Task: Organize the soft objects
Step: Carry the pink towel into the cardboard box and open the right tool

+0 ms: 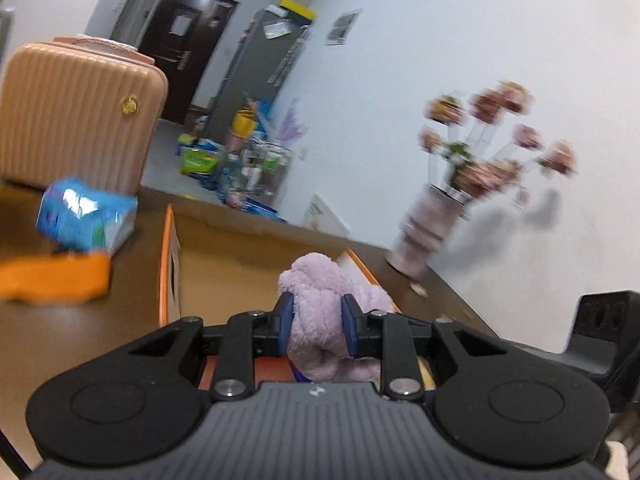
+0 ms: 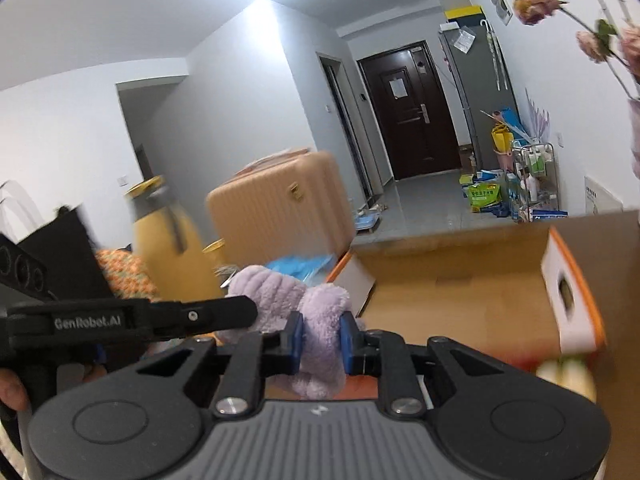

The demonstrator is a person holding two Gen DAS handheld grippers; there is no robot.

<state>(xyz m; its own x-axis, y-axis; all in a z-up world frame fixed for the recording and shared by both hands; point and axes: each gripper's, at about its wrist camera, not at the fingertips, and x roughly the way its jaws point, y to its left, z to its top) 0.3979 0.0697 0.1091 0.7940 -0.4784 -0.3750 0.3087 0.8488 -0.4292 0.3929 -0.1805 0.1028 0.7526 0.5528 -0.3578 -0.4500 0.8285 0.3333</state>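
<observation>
A fluffy lilac plush cloth (image 1: 320,316) is gripped at one end by my left gripper (image 1: 317,320), whose blue pads press into it. My right gripper (image 2: 321,338) is shut on the other end of the same lilac cloth (image 2: 316,320). Both hold it in the air above an open cardboard box with orange edges (image 1: 168,264), also seen in the right wrist view (image 2: 460,292). The left gripper's body (image 2: 132,320) shows at the left of the right wrist view.
A tan ribbed suitcase (image 1: 76,116) stands on the brown table (image 1: 80,344) behind a blue tissue pack (image 1: 86,218) and an orange item (image 1: 52,278). A pink vase of flowers (image 1: 424,232) stands by the wall. A yellow bottle (image 2: 168,240) is left of the suitcase.
</observation>
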